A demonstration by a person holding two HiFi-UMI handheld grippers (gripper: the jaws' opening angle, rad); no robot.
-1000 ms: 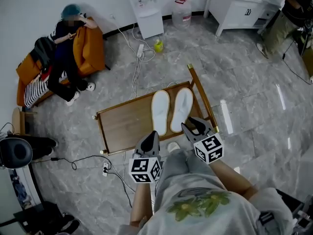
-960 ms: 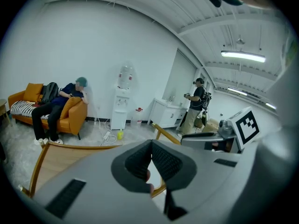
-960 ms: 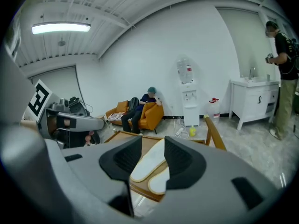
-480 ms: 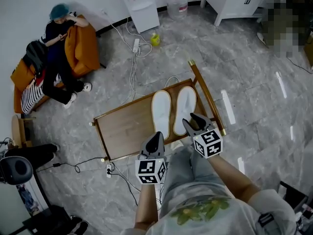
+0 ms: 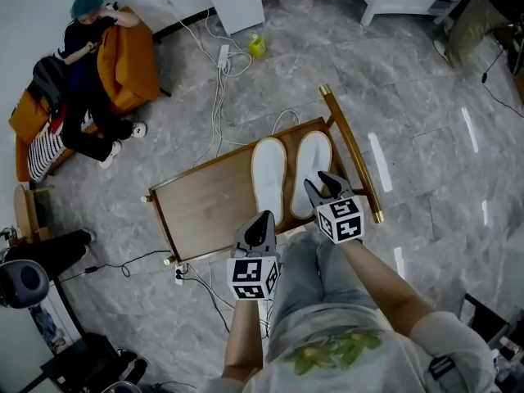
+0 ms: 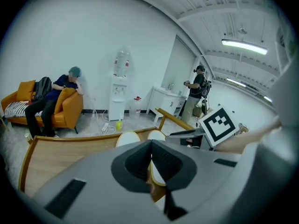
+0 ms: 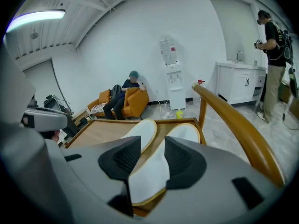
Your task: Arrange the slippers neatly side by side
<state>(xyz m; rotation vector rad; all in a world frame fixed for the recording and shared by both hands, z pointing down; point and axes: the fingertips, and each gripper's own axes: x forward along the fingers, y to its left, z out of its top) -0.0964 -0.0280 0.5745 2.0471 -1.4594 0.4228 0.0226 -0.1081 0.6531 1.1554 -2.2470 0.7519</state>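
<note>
Grey marble floor (image 5: 426,97) carries a low wooden bench (image 5: 205,207). Two white slippers lie side by side at its right end, the left slipper (image 5: 268,174) beside the right slipper (image 5: 313,160). The right gripper (image 5: 318,182) hangs over the right slipper's near end. Its jaws are apart, having just been opening, and grip nothing. The left gripper (image 5: 264,222) is at the bench's near edge, its jaws closed together and empty.
</note>
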